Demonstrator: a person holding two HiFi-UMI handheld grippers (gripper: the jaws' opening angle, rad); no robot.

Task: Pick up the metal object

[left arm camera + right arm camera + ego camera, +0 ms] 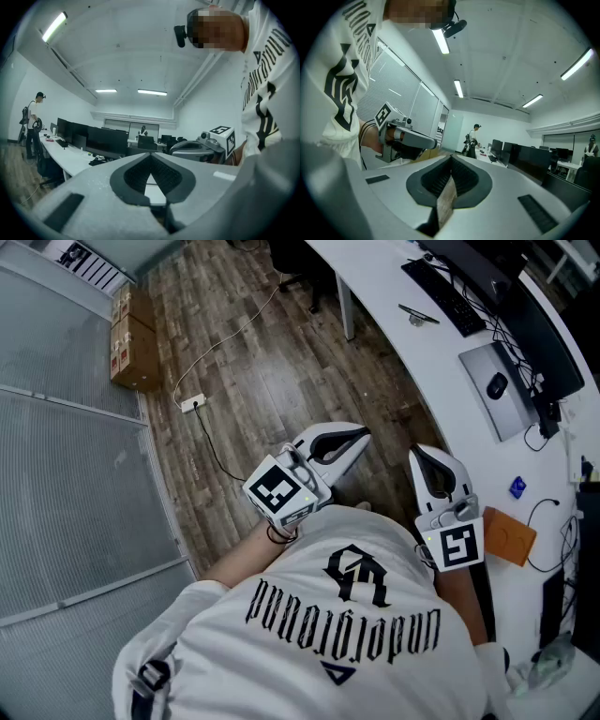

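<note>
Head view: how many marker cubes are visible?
2. One cube sits on the left tongs, near the picture's middle; the other cube on the right tongs, beside the white desk.

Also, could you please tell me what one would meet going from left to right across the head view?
cardboard boxes → power strip → left gripper → right gripper → orange flat object
</note>
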